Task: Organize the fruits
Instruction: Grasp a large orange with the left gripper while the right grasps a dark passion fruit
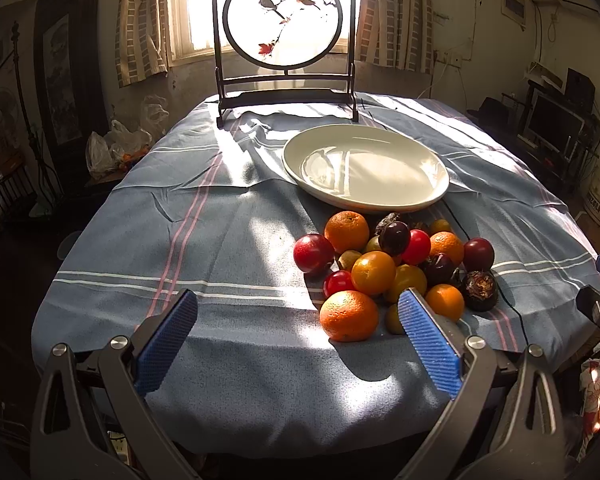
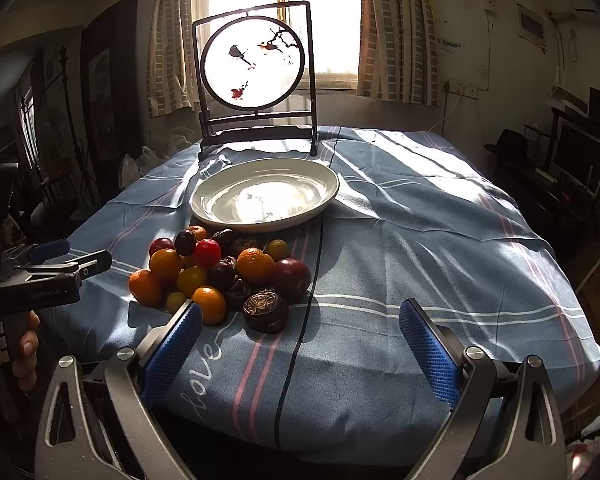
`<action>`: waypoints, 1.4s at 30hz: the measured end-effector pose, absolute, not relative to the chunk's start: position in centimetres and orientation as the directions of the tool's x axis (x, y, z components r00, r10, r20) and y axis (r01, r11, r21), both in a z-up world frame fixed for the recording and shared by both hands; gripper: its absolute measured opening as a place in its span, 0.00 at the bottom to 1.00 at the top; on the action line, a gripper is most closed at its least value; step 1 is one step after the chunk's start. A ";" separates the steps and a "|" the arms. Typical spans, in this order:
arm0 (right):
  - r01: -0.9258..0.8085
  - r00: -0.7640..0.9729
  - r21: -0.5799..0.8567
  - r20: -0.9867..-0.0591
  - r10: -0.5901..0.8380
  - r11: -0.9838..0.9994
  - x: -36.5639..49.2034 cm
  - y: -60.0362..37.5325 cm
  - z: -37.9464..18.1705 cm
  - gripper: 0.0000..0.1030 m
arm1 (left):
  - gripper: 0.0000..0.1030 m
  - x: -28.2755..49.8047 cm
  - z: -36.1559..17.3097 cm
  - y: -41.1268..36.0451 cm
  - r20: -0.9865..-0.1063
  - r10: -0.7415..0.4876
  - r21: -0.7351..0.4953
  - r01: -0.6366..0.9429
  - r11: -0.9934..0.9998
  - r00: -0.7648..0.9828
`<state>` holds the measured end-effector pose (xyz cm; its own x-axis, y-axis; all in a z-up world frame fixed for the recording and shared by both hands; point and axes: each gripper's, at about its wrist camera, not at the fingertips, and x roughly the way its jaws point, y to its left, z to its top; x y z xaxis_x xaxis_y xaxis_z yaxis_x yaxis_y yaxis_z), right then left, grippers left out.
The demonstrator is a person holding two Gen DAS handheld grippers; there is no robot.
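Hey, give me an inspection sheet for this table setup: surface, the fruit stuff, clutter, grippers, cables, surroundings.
Surface: table under a wrinkled blue striped tablecloth, sunlit in patches.
Job's things: fruit pile of oranges, red, yellow and dark fruits, heaped on the cloth just in front of the white plate; plate holds nothing.
Clutter: bird screen standing behind the plate.
Grippers: left gripper open, holding nothing, near the pile; right gripper open, holding nothing.
Cables: black cable running across the cloth past the pile.
Surroundings: curtained window, plastic bags, monitor.
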<state>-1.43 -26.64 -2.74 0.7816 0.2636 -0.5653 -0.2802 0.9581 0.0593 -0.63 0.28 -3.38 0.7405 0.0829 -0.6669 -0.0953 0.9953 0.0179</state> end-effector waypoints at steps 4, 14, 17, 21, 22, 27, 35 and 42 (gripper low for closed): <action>-0.280 0.782 0.059 -0.565 0.264 0.958 -1.4 -26.6 -2.8 0.96 | 0.96 -0.6 -3.3 0.3 -0.667 0.082 0.017 -0.095 0.995 0.740; -0.270 0.787 0.068 -0.559 0.261 0.961 -1.6 -27.2 -3.4 0.96 | 0.96 -0.6 -6.8 0.1 -0.706 0.070 0.055 -0.045 0.997 0.704; -0.271 0.770 0.094 -0.576 0.274 0.958 -1.2 -27.7 -4.4 0.96 | 0.96 0.1 -8.1 -0.2 -0.714 0.079 0.074 -0.038 0.997 0.695; -0.277 0.751 0.107 -0.596 0.285 0.955 -0.6 -27.8 -5.4 0.96 | 0.95 1.4 -8.9 -0.5 -0.718 0.075 0.081 -0.024 0.996 0.692; -0.279 0.750 0.106 -0.597 0.286 0.954 -0.5 -27.8 -5.4 0.96 | 0.91 1.8 -9.1 -0.6 -0.721 0.065 0.074 -0.017 0.997 0.690; -0.287 0.748 0.090 -0.601 0.282 0.954 0.0 -27.8 -6.0 0.95 | 0.50 3.3 -10.5 -1.3 -0.753 -0.062 -0.019 0.073 0.997 0.655; -0.392 0.685 0.085 -0.638 0.352 0.916 2.2 -24.4 -8.4 0.77 | 0.40 1.7 -9.5 -0.9 -0.716 -0.089 -0.045 0.082 0.996 0.692; -0.407 0.653 0.061 -0.678 0.337 0.911 5.0 -21.6 -10.2 0.59 | 0.40 1.1 -9.3 0.4 -0.713 -0.079 -0.053 0.058 0.997 0.697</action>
